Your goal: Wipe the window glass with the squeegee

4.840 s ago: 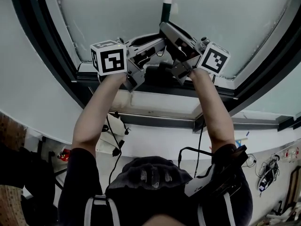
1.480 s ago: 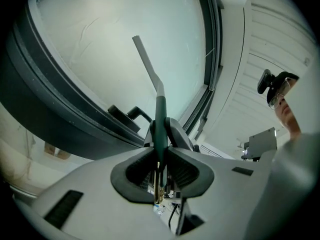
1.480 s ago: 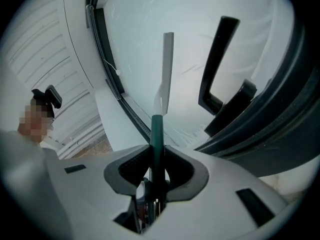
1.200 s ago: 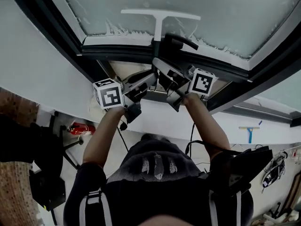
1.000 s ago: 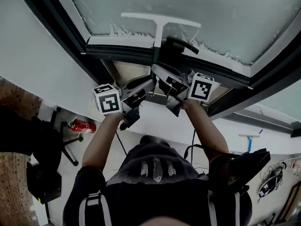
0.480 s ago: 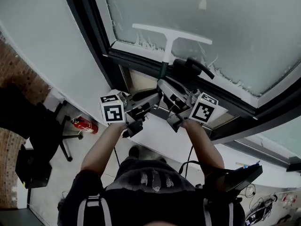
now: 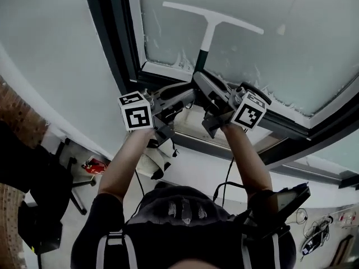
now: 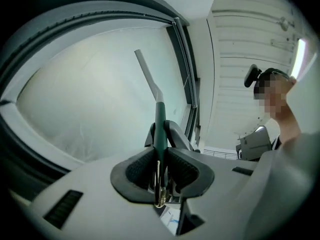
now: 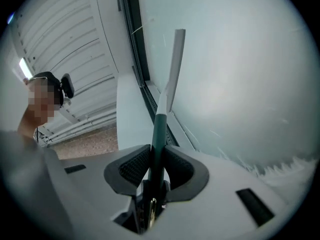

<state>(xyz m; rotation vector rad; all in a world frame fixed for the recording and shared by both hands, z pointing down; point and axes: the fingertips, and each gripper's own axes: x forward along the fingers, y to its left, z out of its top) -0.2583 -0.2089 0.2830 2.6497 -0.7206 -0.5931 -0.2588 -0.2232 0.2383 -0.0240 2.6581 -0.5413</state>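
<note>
Clamping squeegee handle: left gripper, right gripper fingers; blade seemingly on glass; frame close left.

Below you, the grey floor carries a red fire extinguisher. A black chair stands just beside it, and tangled cables lie well apart from it.

squeegee on window glass, frame at left
</note>
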